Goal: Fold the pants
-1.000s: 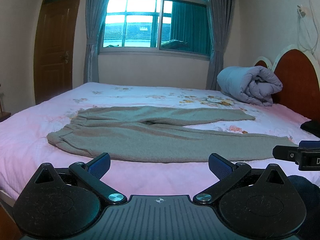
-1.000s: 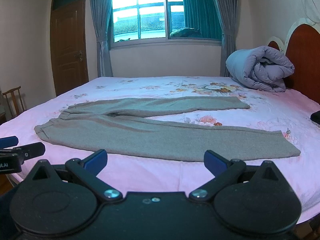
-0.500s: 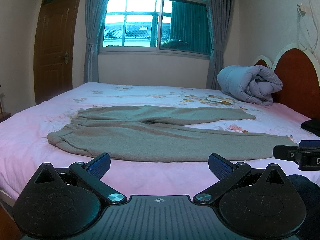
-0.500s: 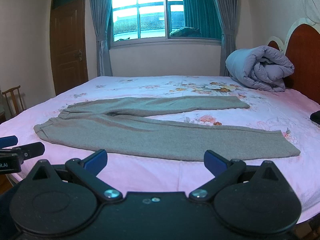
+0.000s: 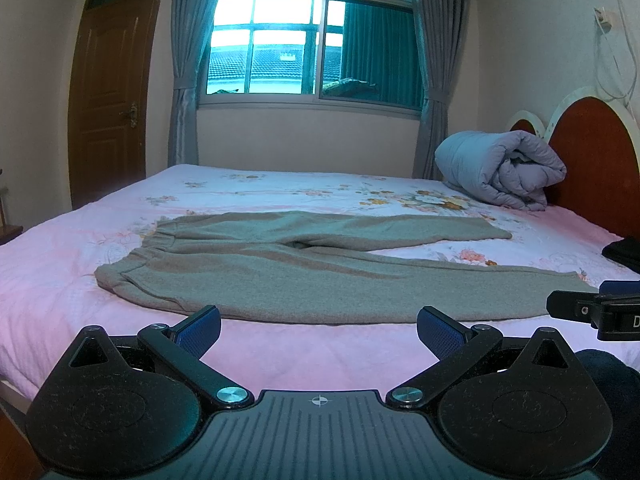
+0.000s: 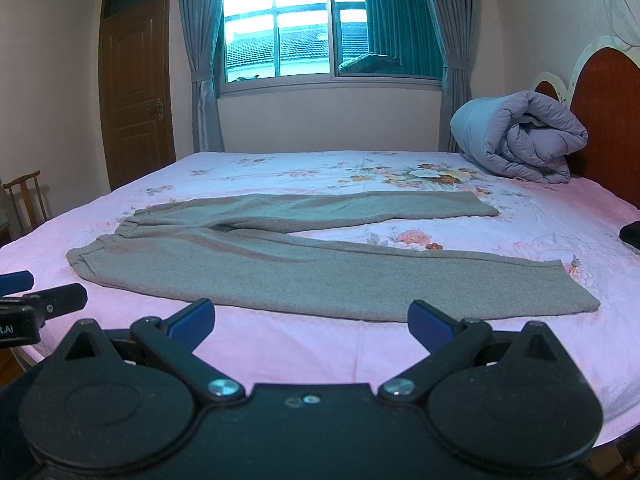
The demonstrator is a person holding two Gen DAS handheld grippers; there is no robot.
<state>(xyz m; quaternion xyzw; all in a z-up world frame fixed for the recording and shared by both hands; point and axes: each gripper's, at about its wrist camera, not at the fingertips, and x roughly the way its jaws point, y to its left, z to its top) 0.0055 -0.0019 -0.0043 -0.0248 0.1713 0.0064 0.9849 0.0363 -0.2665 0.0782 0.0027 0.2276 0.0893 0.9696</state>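
Dark object (image 5: 626, 249) at the bed's right side: cut off by the frame edge, identity indeterminable. Right gripper (image 5: 592, 312): only one finger and partial lettering visible in the left view. Chair (image 6: 26, 200): partly cropped.

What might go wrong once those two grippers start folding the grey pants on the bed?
The pants lie flat with legs splayed apart, so lifting only one leg could bunch the waistband. The fabric is thin against the pink sheet; the open left gripper or right gripper might pinch the sheet too. The near leg lies close to the bed's edge and could slide off.
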